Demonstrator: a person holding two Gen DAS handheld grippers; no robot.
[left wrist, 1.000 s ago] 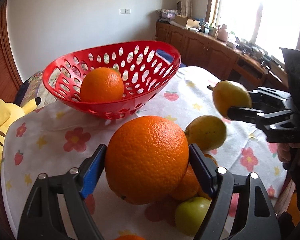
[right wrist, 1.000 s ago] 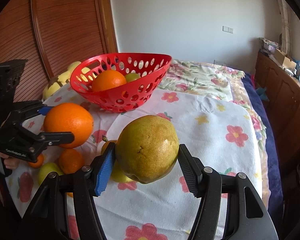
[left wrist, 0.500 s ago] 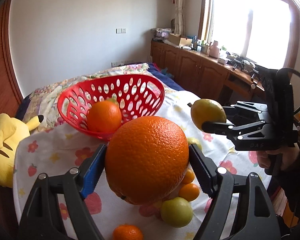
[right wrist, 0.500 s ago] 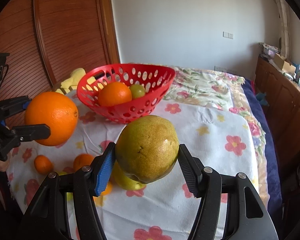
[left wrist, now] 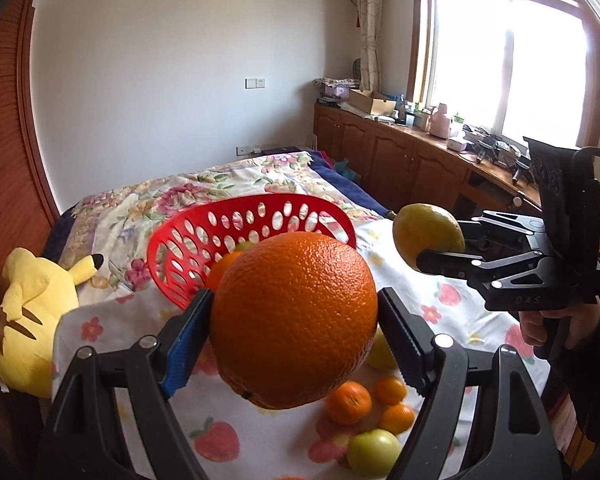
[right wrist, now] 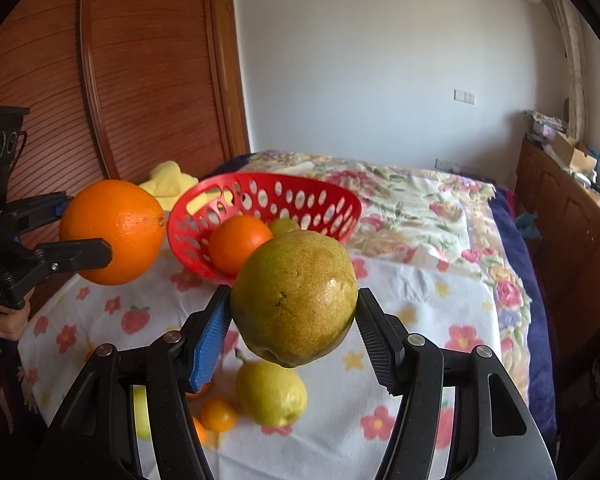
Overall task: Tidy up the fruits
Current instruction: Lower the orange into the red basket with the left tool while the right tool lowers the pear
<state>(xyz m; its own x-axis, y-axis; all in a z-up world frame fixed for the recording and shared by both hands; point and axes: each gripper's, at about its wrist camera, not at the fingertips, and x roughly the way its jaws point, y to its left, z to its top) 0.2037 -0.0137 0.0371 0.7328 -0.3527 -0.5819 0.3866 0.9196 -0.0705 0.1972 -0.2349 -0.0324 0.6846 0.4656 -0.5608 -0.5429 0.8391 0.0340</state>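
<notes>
— What has changed?
— Both claws have risen: the left claw (left wrist: 296,332) clamps the pebbly orange (left wrist: 294,318), the right claw (right wrist: 294,330) clamps the speckled pear (right wrist: 296,296), above the perforated red plastic basket (right wrist: 320,196).

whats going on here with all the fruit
A person holds a gripper in each hand, sorting fruit into a red basket on a flowered cloth. The left gripper grips a big orange; the right gripper grips a pear. Both fruits are held in the air near the basket, which already holds an orange and a green fruit. Several small fruits lie on the cloth.
</notes>
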